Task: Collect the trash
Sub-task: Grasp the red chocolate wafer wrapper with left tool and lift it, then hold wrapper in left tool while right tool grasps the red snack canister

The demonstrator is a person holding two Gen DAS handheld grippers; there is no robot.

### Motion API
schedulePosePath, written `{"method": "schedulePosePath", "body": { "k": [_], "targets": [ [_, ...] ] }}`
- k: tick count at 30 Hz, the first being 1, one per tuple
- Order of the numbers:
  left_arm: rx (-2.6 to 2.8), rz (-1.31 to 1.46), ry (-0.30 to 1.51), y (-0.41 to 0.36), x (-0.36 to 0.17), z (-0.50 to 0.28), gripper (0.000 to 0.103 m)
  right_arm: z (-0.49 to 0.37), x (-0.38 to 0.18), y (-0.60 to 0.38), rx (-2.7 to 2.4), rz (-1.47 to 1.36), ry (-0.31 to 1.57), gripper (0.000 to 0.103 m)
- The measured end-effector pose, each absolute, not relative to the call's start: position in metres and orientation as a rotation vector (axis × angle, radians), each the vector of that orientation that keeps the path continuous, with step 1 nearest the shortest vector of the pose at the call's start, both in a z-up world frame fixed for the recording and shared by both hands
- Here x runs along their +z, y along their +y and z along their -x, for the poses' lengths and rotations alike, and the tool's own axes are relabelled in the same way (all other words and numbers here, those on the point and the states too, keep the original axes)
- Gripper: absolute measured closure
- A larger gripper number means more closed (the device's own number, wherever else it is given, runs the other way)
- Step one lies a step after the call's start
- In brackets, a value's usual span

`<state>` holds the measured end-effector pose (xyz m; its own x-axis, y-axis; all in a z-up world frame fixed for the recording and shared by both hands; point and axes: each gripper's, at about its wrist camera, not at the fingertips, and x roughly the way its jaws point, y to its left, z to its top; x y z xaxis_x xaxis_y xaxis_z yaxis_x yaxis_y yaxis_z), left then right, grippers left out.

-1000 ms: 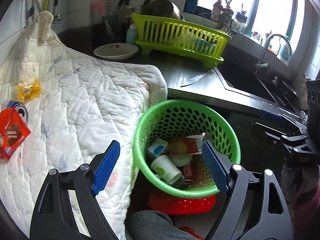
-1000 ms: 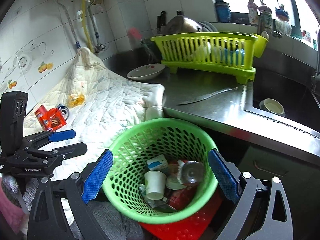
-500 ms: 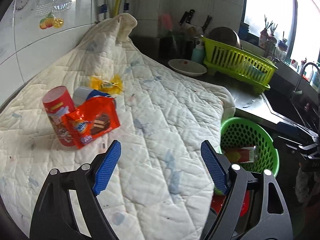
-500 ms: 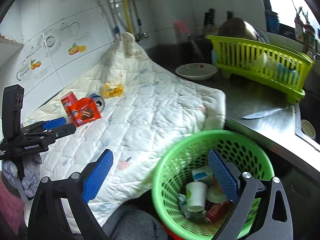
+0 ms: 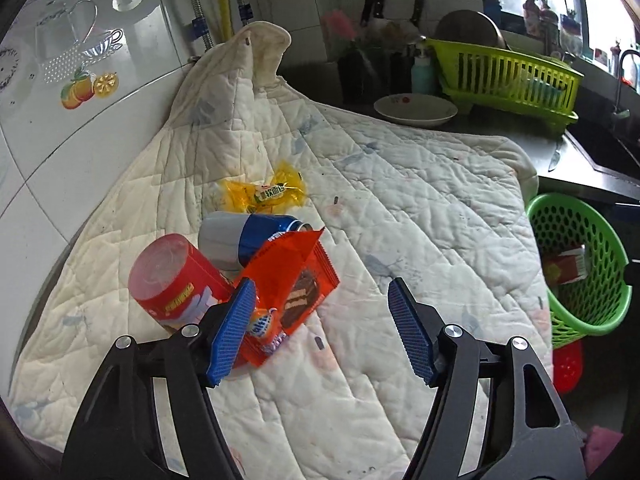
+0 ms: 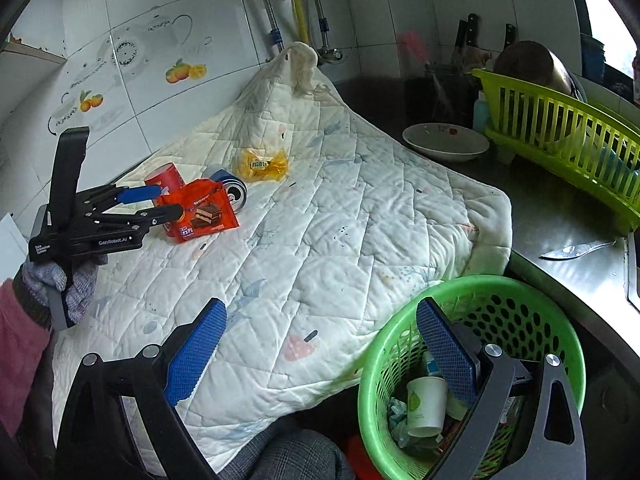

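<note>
An orange-red snack wrapper (image 5: 294, 284) leans on a red can (image 5: 172, 280) and a blue-and-grey can (image 5: 248, 236) lying on its side on the white quilted cloth (image 5: 400, 216). A yellow wrapper (image 5: 262, 192) lies just behind them. My left gripper (image 5: 320, 328) is open and empty; its left finger is right by the orange wrapper. It also shows in the right wrist view (image 6: 160, 202), beside the orange wrapper (image 6: 202, 210). My right gripper (image 6: 320, 348) is open and empty above the near edge of the cloth and the green basket (image 6: 520, 312), which holds a paper cup (image 6: 424, 404) and other trash.
A white bowl (image 6: 444, 142), a lime dish rack (image 6: 568, 132) and a knife (image 6: 576, 250) are on the steel counter at the right. Tiled wall with pipes stands behind the cloth. A red object (image 5: 566, 364) lies below the basket.
Both grippers have swung left from above the green basket to over the cloth. The left gripper has closed in on the orange wrapper and cans. Both stay open.
</note>
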<state>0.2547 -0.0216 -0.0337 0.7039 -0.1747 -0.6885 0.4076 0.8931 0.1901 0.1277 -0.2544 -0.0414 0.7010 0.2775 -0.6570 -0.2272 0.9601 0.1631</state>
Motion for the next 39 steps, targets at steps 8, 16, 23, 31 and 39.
{"method": "schedulePosePath", "body": {
  "k": [8,16,23,31,39],
  "targets": [
    [-0.304,-0.416,0.784,-0.023,-0.05,-0.299,0.039,-0.139,-0.048,-0.257,0.272,-0.067,0.769,0.01],
    [-0.295,-0.475,0.832,-0.03,-0.065,-0.312,0.053,-0.148,-0.055,-0.259,0.27,-0.078,0.791,0.01],
    [-0.312,-0.469,0.837,-0.031,-0.07,-0.304,0.077,-0.148,-0.056,-0.259,0.273,-0.085,0.791,0.01],
    [-0.33,-0.375,0.8,-0.021,-0.054,-0.264,0.092,-0.144,-0.05,-0.252,0.296,-0.087,0.775,0.01],
    [-0.28,-0.225,0.775,0.019,-0.038,-0.215,0.095,-0.147,-0.039,-0.224,0.367,-0.047,0.76,0.01]
  ]
}}
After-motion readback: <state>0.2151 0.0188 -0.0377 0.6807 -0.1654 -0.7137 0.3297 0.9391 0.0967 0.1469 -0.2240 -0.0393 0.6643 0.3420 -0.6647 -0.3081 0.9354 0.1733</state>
